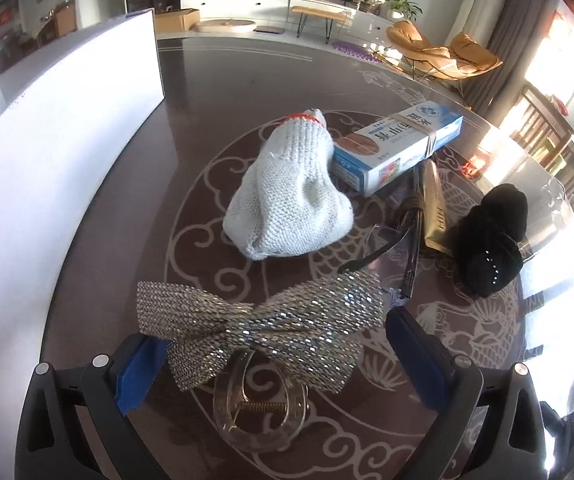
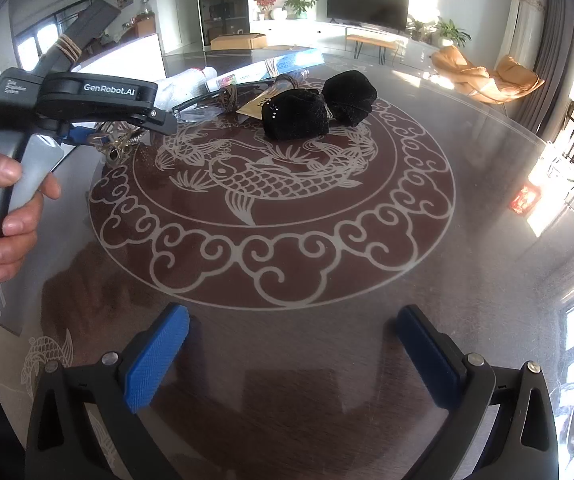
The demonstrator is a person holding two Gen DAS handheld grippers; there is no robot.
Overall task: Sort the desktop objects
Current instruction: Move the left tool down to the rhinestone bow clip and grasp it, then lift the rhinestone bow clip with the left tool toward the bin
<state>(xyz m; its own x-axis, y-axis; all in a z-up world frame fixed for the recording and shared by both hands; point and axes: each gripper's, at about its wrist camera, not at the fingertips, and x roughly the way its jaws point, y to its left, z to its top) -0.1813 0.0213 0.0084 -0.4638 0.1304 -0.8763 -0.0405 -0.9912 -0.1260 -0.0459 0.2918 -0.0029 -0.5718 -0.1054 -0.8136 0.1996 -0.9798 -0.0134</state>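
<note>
Left wrist view is cutting off part of what lies nearest: a clear plastic hair claw [image 1: 261,408] is sitting half under a rhinestone bow [image 1: 261,320], so whether the two are joined cannot be told. The bow is lying between the spread blue-padded fingers of the left gripper [image 1: 271,354], which are released and gripping nothing; its left wing is covering the tip of the left pad. Behind it, clear safety glasses [image 1: 387,248] are showing only a dark temple arm and a faint lens, hard to make out against the patterned surface [image 1: 207,92]. A white knit glove [image 1: 291,204] with an orange cuff is leaning against a blue and white toothpaste box [image 1: 399,148] bound with a rubber band. A gold tube [image 1: 437,204] is lying beside a black beaded fabric bundle [image 1: 491,240]. A white panel [image 1: 55,152] is standing at the left edge, blocking the room behind.

Right wrist view is showing the right gripper [image 2: 291,356] hovering over bare surface, fingers parted and empty, well apart from the objects. A hand [image 2: 7,216] is holding the left gripper's handle, whose body is hiding most of the bow.
</note>
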